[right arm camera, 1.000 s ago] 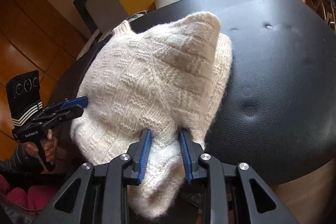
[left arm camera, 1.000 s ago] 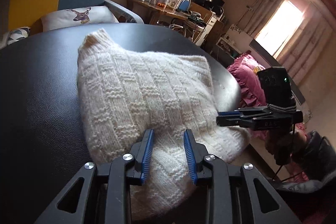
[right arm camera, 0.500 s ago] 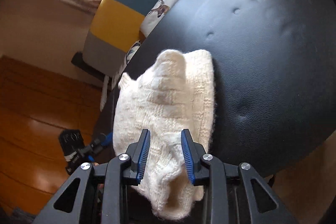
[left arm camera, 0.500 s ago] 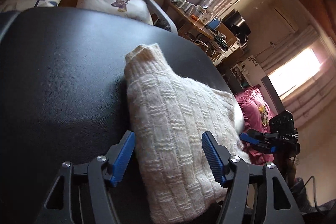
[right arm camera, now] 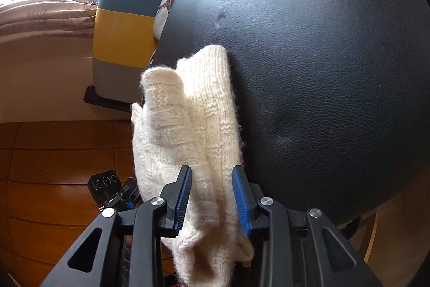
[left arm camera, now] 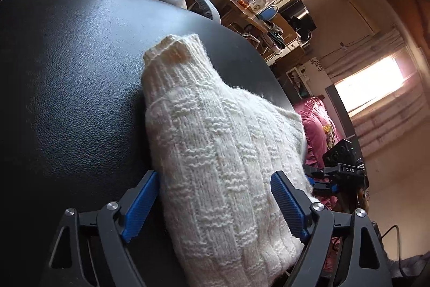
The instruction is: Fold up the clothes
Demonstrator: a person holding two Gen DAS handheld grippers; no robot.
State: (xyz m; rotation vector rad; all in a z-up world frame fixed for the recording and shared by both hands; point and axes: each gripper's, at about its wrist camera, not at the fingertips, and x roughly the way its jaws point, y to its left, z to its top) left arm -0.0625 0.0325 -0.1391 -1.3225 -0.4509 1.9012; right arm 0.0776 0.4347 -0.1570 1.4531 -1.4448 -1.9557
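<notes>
Sweater [left arm camera: 223, 152], cream and chunky-knit, is lying bunched on the black padded surface [left arm camera: 75, 88], its ribbed collar pointing away from you and its near end drooping over the edge. Your left gripper [left arm camera: 215, 206] is spreading its jaws, blue pads clear on either side of the knit, so nothing is pinched there right now. Your right gripper [right arm camera: 212, 201] has a thick fold of the same wool between its pads and looks to be clamping it, though the jaws are creeping wider. Expect this garment to be soft and floppy, light enough but bulky; it will sag and stretch wherever it's unsupported, and the fuzzy yarn can snag on the ridged pads. I'd say your best holds are firm edges: the ribbed hem or a shoulder seam, taking a full layer rather than a loose tuft. That leather-like top looks slick, so the pile may slide when you tug.
</notes>
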